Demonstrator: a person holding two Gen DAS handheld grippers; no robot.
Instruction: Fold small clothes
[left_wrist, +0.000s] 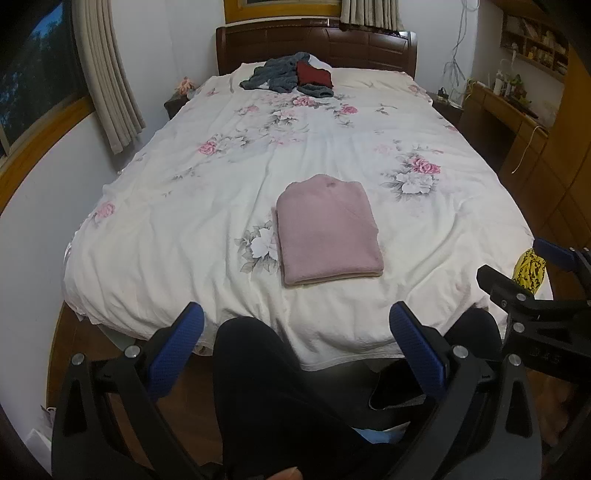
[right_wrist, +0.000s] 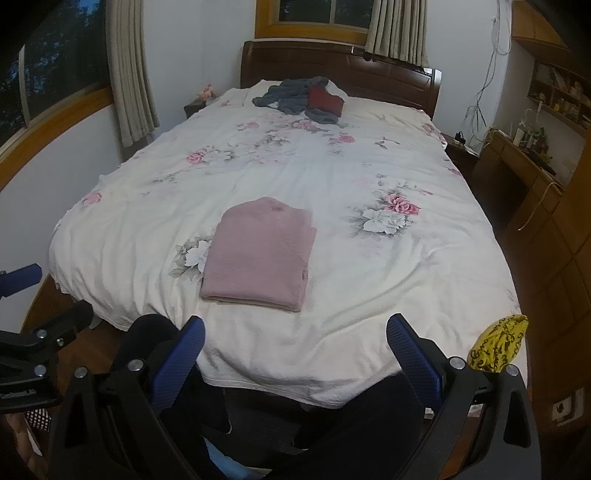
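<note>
One pink garment (left_wrist: 327, 230) — folded flat, squared | left gripper (left_wrist: 295, 343), right gripper (right_wrist: 295, 345) — fingers apart, empty

Bedspread (left_wrist: 184, 221) open around folded pink garment (left_wrist: 327, 232).

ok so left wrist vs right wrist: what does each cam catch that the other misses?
Left wrist only: the left tongs up close, open and empty, with the right tongs at the frame's right edge.

Right wrist only: the right tongs up close, open and empty, the left tongs at the left edge, the window above the headboard, and a wall socket low on the right.

Both: the folded pink garment lying flat on the floral bedspread, the unfolded grey and dark red clothes pile near the headboard, and a yellow patterned item at the near right corner.
</note>
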